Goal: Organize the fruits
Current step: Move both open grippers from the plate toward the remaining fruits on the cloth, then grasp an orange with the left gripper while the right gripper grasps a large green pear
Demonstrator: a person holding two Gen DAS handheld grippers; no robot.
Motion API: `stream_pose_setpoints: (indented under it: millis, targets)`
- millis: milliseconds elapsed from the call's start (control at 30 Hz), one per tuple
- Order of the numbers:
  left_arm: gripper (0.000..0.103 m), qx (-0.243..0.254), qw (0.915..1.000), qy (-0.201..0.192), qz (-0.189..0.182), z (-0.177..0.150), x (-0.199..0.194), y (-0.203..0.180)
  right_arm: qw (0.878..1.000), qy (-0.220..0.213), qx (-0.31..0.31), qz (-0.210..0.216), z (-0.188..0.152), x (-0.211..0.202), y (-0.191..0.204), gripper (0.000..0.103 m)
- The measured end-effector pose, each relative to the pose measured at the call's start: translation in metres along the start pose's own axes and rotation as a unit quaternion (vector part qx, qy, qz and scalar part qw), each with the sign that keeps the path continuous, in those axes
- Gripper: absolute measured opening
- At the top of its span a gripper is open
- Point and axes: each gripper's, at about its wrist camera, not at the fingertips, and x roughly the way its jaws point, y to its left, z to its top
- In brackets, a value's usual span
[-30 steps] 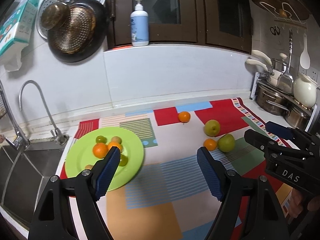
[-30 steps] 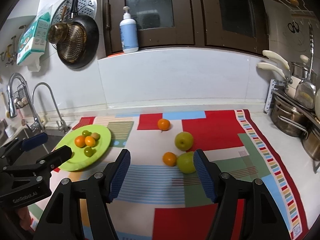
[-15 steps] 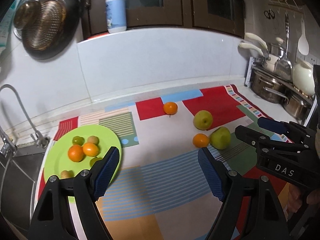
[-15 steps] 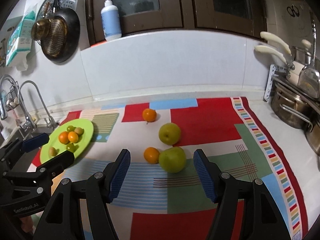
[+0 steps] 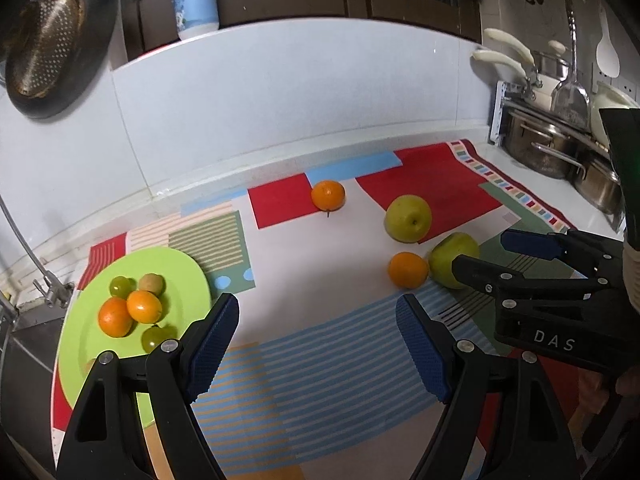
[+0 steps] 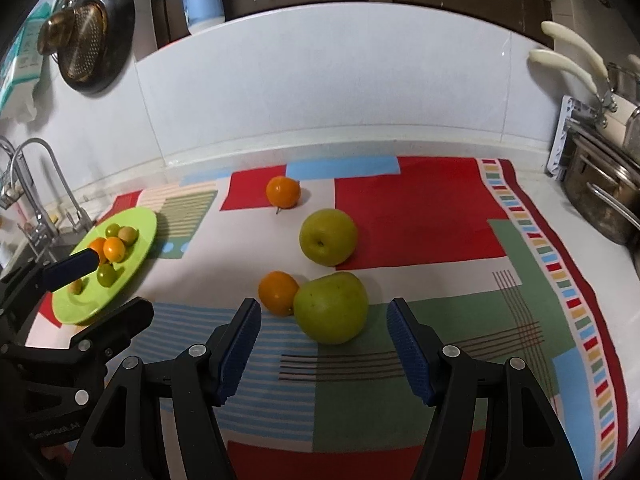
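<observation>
Both grippers hang wide and empty as the right gripper nears the closest green apple, best straddled squarely, clear of the touching orange.

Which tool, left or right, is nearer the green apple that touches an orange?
Right. The right tool hangs open just before that green apple, roughly lined up with it. The left tool is open over bare cloth, well to the apple's left.
</observation>
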Motion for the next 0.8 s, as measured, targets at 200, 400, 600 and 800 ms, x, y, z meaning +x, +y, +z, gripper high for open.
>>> stream_pose_setpoints:
  millis: [200,400,600,800]
  targets:
    - [0.081,0.004,0.9998,0.017,-0.013,-0.002,0.021,-0.002,1.0,0.014,-0.001,0.004,0.001,0.018,-0.006,0.066]
    - [0.081,0.008,0.999,0.031,-0.033,-0.002,0.039,-0.007,1.0,0.024,0.004,0.013,0.001,0.031,-0.01,0.066]
    - [0.081,0.019,0.9981,0.039,-0.043,-0.001,0.049,-0.013,0.999,0.032,0.007,0.024,0.0,0.039,-0.013,0.055]
    - [0.08,0.022,0.9972,0.045,-0.055,0.003,0.055,-0.018,0.999,0.024,0.015,0.025,0.0,0.036,-0.017,0.051]
